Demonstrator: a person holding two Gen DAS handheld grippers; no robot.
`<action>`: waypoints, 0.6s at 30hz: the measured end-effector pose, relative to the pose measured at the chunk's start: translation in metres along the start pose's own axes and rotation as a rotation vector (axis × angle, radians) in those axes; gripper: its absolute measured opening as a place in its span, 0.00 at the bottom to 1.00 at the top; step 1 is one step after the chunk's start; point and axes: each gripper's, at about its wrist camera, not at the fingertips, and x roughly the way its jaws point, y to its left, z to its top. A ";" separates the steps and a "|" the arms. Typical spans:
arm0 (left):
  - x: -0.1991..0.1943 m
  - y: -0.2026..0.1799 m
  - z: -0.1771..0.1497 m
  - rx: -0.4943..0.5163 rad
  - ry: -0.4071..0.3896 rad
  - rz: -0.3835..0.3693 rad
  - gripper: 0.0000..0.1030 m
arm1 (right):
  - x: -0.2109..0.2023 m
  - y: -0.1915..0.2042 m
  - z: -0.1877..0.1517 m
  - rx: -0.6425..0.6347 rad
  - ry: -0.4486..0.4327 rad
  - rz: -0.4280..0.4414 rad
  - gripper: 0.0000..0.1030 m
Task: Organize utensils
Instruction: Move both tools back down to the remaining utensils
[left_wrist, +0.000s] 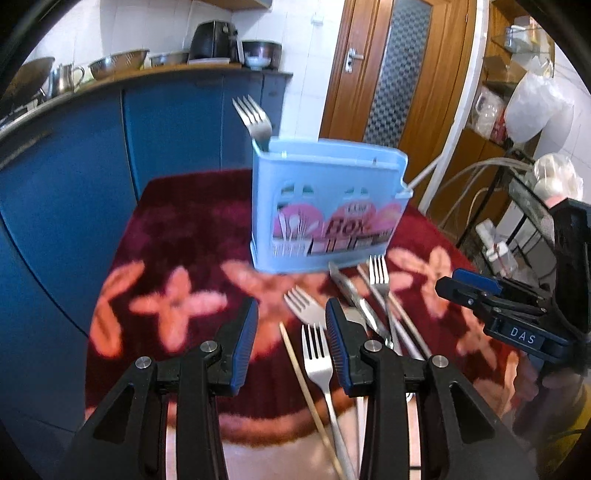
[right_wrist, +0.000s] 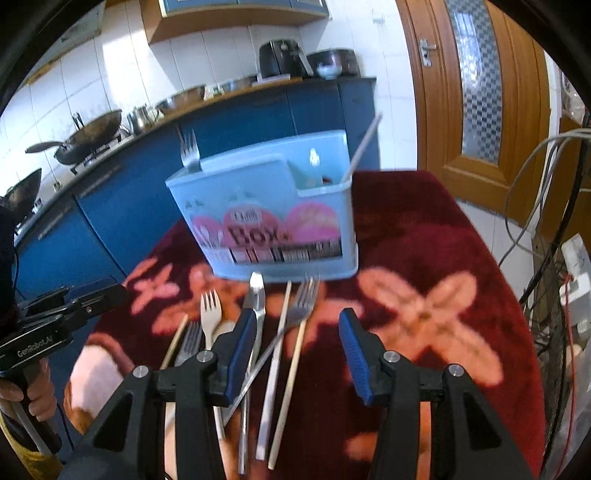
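Note:
A light blue utensil box (left_wrist: 325, 206) stands on the dark red flowered cloth (left_wrist: 177, 258); it also shows in the right wrist view (right_wrist: 269, 218). A fork (left_wrist: 255, 118) stands in its left compartment, and a metal chopstick (right_wrist: 364, 147) leans out of its right end. Loose forks (left_wrist: 317, 354), tongs (left_wrist: 351, 291) and chopsticks (right_wrist: 291, 369) lie in front of the box. My left gripper (left_wrist: 291, 332) is open and empty above the forks. My right gripper (right_wrist: 299, 343) is open and empty above the chopsticks; it also shows at the right of the left wrist view (left_wrist: 480, 291).
Blue kitchen cabinets (left_wrist: 92, 155) run behind the table, with bowls, a wok (right_wrist: 88, 136) and an air fryer (left_wrist: 214, 38) on the counter. A wooden door (left_wrist: 391, 74) is at the back right. Cables and a rack (right_wrist: 554, 221) stand beside the table's right edge.

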 end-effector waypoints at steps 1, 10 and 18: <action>0.002 0.001 -0.002 0.000 0.009 0.002 0.37 | 0.003 -0.001 -0.002 0.003 0.013 0.000 0.47; 0.032 0.001 -0.023 -0.005 0.133 0.004 0.37 | 0.027 -0.003 -0.013 0.007 0.115 -0.007 0.41; 0.051 0.000 -0.035 0.002 0.221 0.009 0.37 | 0.042 -0.004 -0.017 0.007 0.168 -0.006 0.37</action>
